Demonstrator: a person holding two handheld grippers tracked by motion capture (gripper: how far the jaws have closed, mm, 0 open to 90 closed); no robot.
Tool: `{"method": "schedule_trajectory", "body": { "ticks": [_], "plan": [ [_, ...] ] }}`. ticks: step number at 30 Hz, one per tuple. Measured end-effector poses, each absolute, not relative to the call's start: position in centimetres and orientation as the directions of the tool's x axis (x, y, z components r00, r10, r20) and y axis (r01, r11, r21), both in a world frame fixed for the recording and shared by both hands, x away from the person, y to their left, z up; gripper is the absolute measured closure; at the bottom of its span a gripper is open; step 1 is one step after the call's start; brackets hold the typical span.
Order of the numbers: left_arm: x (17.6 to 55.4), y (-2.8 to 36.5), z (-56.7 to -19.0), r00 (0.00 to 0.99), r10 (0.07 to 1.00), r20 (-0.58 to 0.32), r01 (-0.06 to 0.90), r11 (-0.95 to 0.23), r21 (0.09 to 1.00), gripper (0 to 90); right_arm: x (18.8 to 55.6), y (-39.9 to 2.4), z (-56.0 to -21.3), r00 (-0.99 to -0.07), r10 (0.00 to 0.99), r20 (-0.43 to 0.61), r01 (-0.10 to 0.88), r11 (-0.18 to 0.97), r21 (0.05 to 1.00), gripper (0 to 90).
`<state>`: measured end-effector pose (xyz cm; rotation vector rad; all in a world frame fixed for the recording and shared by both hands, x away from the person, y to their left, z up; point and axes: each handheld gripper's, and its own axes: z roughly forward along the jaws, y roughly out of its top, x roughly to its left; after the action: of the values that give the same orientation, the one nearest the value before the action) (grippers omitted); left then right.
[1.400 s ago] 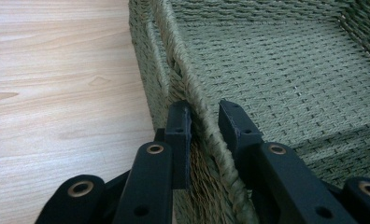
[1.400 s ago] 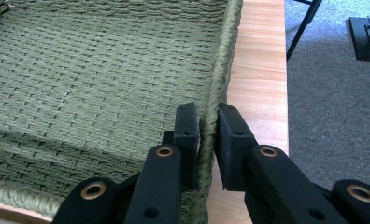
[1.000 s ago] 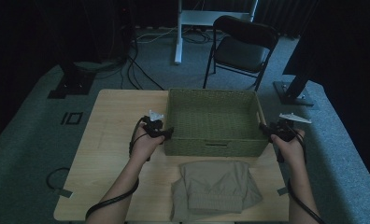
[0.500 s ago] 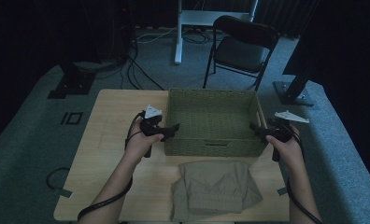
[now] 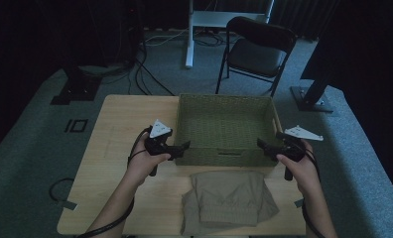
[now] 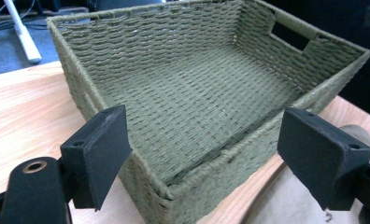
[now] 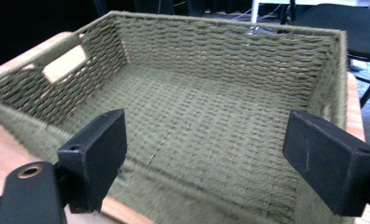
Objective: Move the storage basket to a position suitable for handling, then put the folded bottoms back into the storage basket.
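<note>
An empty green woven basket with handle slots stands on the wooden table. A folded beige garment lies just in front of it, near the table's front edge. My left gripper hovers at the basket's near left corner and my right gripper at its near right corner. Both point inward at the basket. The jaws of both have just been opening. They now stand wide, left gripper and right gripper, with nothing held between the pads. Past them lies the basket's interior.
A black folding chair stands beyond the table on the grey carpet. A white desk leg and cables lie further back. A dark stand base sits at the right. Bare tabletop stretches left of the basket.
Both grippers have drawn back from the basket's side walls toward its near corners, and their jaws have spread apart. The basket and the garment have stayed put.
</note>
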<state>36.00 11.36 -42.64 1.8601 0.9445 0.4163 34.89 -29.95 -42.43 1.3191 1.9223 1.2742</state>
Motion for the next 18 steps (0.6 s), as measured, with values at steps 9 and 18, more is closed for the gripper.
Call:
{"method": "schedule_trajectory", "body": {
  "ticks": [9,18],
  "plan": [
    [34.1,11.5,-43.3,0.662,0.739,-0.121,0.413,-0.226,0.882,17.9,33.2,-29.4,-42.9,-0.452,0.885,0.113,0.44,0.111,0.891,13.5],
    [32.7,11.1,-44.9,0.687,0.716,-0.125,0.419,-0.249,0.873,17.8,30.7,-28.6,-44.1,-0.489,0.865,0.111,0.432,0.13,0.892,13.5]
  ]
}}
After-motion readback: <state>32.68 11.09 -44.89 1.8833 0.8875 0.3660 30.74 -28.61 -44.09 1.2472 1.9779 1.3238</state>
